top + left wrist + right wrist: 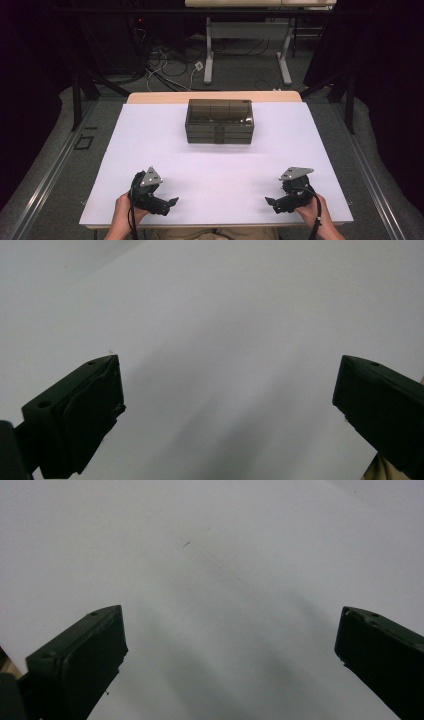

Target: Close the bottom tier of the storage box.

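Nearest the person, both hands rest at the front edge of the white worktop (215, 150), each holding a tool. The left tool (172, 202) sits at the near left with its jaws pointing inward to the right; in the left gripper view the left tool (227, 390) has its jaws spread wide with nothing but bare white surface between them. The right tool (270, 202) mirrors it at the near right, jaws pointing inward to the left, and in the right gripper view the right tool (230, 635) is likewise wide and empty over bare worktop.

Farther off, well apart from both tools, a smoky translucent box (219, 121) stands square near the far middle of the worktop. It looks like a stack of shallow layers with a divided lid; what lies inside I cannot tell.

Judging from this, the reach to the box has not begun. The risks lie ahead: the box seems light and smooth-walled, so a one-sided push could slide it toward the far edge instead of gripping it; a pinch on the top layer alone could lift that layer off the stack; and uneven arrival of the two tools could twist it askew
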{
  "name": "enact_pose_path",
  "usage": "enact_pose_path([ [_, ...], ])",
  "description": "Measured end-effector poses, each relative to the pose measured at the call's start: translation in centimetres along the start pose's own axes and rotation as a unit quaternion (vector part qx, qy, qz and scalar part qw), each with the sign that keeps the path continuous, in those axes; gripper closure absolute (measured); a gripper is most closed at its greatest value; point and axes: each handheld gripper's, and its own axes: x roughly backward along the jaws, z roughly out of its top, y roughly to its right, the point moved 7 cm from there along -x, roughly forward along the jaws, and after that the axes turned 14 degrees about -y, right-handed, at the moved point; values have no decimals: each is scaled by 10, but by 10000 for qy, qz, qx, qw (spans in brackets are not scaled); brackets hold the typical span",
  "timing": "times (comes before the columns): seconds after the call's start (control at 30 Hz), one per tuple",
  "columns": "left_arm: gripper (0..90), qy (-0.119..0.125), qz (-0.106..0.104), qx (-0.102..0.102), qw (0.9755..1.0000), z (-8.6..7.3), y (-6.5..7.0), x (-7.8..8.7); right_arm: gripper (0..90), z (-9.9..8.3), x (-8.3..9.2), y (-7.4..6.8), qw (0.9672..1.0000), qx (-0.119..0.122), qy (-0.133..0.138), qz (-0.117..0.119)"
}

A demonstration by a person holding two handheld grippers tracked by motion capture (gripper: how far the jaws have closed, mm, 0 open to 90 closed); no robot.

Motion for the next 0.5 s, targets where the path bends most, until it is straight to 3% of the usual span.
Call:
enact_pose_path([
  [0.37,0,-45,3,-5,10000,-2,0,-1,0,-4,0,-1,9999,38,-114,-46],
  [0.5,0,-63,7,-29,10000,-2,0,-2,0,-3,-1,-1,10000,3,-26,-88],
])
